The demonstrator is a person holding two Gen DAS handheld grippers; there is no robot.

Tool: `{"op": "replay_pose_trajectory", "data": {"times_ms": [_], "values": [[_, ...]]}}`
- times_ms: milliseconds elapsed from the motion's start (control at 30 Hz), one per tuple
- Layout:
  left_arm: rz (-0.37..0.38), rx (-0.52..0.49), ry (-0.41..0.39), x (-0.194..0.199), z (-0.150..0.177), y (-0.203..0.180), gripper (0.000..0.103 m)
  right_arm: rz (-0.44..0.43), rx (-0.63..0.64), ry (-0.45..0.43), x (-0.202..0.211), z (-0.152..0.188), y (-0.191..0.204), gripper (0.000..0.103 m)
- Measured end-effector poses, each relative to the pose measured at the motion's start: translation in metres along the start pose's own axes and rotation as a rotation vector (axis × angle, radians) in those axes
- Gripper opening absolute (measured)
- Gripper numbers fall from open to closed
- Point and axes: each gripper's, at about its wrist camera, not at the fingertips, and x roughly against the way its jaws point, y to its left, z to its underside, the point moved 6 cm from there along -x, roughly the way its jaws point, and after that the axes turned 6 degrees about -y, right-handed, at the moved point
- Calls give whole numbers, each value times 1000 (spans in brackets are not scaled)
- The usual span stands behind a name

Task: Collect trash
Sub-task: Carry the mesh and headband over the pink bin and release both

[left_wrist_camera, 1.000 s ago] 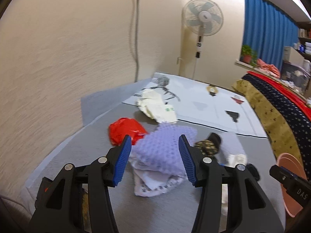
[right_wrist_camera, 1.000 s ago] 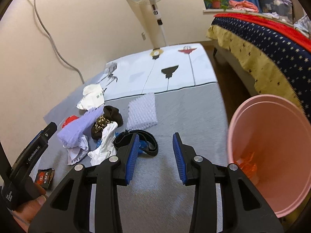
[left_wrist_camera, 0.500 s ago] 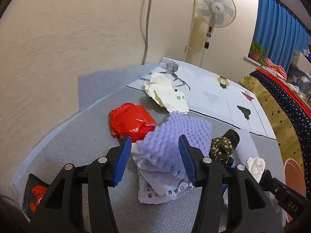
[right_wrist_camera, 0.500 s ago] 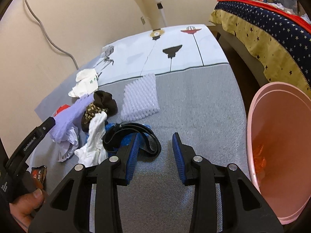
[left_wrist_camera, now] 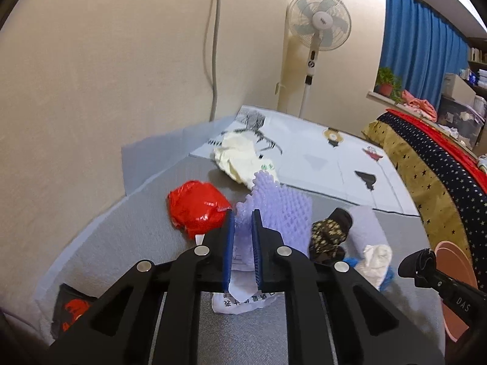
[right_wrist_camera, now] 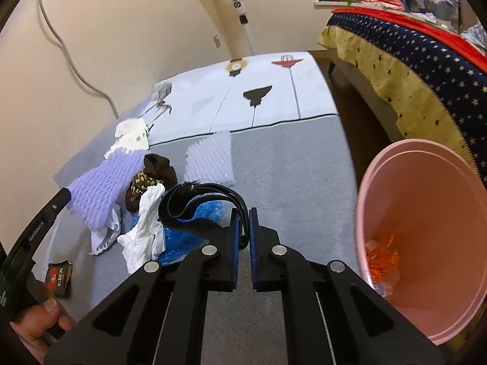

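Note:
Trash lies in a heap on the grey mat. My left gripper (left_wrist_camera: 243, 217) has its jaws closing, and the blue pads press on the near edge of a purple foam net (left_wrist_camera: 283, 210), which lies over a printed white paper (left_wrist_camera: 240, 299). My right gripper (right_wrist_camera: 243, 213) has its jaws closing too, pinching the thin strap of a black band (right_wrist_camera: 194, 197) that rests on a blue plastic bag (right_wrist_camera: 207, 213). To the right of that gripper stands a pink bin (right_wrist_camera: 380, 164) with an orange wrapper (right_wrist_camera: 380, 255) inside.
A red bag (left_wrist_camera: 197, 210), a cream crumpled bag (left_wrist_camera: 237, 158), a brown patterned cloth (left_wrist_camera: 328, 234), a white tissue (right_wrist_camera: 149, 231), a white foam net (right_wrist_camera: 213, 158) and a black wrapper (right_wrist_camera: 57, 276) lie around. A fan (left_wrist_camera: 319, 27) and a bed (right_wrist_camera: 411, 45) stand behind.
Both grippers went from open to shut. The left one closed on the purple foam net, the right one moved forward and closed on the black band's strap.

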Motion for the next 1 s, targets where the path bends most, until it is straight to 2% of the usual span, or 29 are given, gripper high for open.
{"op": "replay_pose_trajectory", "data": {"times_ms": [433,1000], "values": [[72,-71,-110,53,-19,-25,11,40,-1,-119,66,-12,-18,6],[191,-95,-91,85,-11,-50,11,173,11,-209,137,-19,-51,6]]}}
